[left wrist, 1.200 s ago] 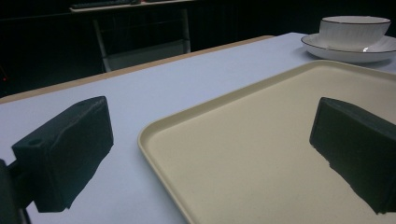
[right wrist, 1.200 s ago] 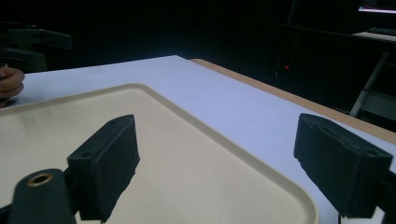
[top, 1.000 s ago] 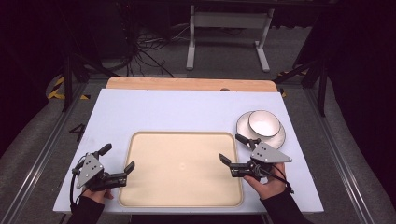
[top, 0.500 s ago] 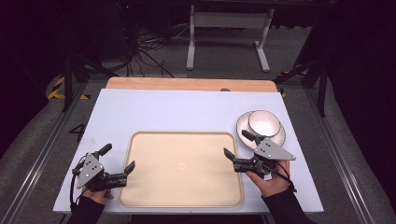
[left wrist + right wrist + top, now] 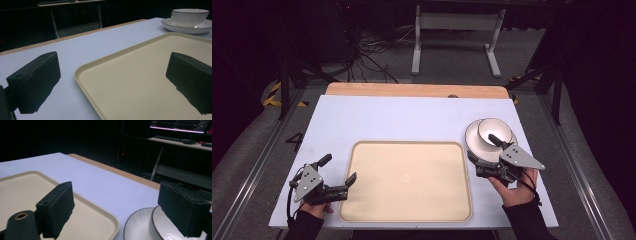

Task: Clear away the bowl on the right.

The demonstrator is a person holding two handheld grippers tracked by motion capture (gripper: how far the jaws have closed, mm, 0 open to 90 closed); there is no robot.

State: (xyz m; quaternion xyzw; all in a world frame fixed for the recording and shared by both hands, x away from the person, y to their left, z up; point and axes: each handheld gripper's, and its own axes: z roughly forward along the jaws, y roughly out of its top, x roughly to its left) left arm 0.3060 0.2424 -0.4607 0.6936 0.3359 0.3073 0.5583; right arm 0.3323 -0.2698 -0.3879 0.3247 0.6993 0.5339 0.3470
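Bowl [image 5: 494, 132] seated on plate [image 5: 476, 145], right of the beige tray [image 5: 409, 180] on the surface [image 5: 402, 120]; right hand-held gripper [image 5: 484, 156] at the plate's near rim, jaws spread apart, one above the bowl. Left hand-held gripper [image 5: 337, 175] idle at the tray's left edge, jaws likewise apart. Risk: gripping only the bowl's thin glazed rim, or nudging the plate, could let the bowl slip, tip or clatter.

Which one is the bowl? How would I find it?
Find the pale blue table, then the big cream tray on it. Right of the tray, a white plate carries the bowl: small, deep, round, white, beside the right hand-held gripper.
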